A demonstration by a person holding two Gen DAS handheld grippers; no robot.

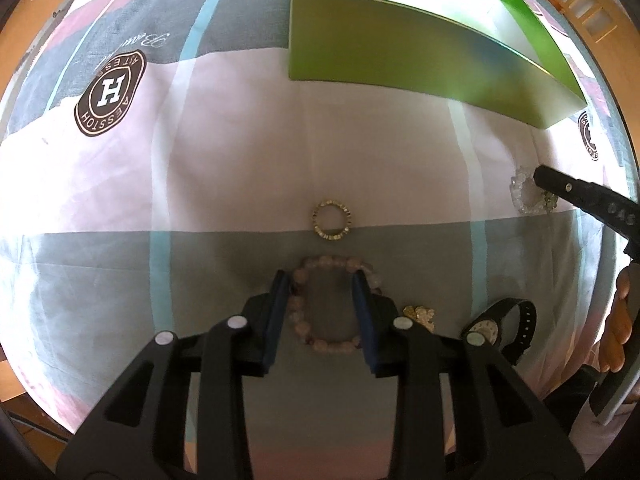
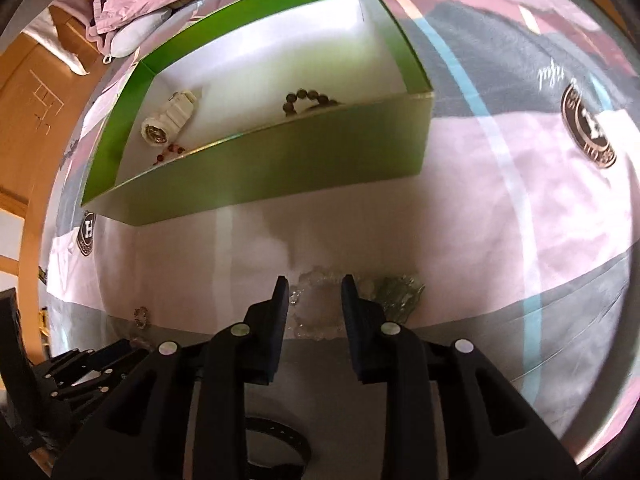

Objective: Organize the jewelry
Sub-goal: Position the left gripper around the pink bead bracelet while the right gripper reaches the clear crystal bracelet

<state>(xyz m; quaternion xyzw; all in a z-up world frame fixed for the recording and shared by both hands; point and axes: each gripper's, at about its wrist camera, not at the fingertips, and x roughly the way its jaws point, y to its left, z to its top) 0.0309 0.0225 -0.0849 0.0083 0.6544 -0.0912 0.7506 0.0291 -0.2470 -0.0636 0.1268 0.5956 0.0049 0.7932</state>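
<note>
Pink bead bracelet [image 1: 326, 304] lies between the left claw's [image 1: 322, 280] wide-open fingers, ungripped.

The box [image 2: 280, 156] is bright green outside and white inside. The bed sheet [image 1: 224, 152] has pink, grey and light blue stripes with brown round badges [image 1: 110, 94]. Between the black left claw [image 1: 322, 282] sits a pale pink bead bracelet [image 1: 332, 268].
</note>
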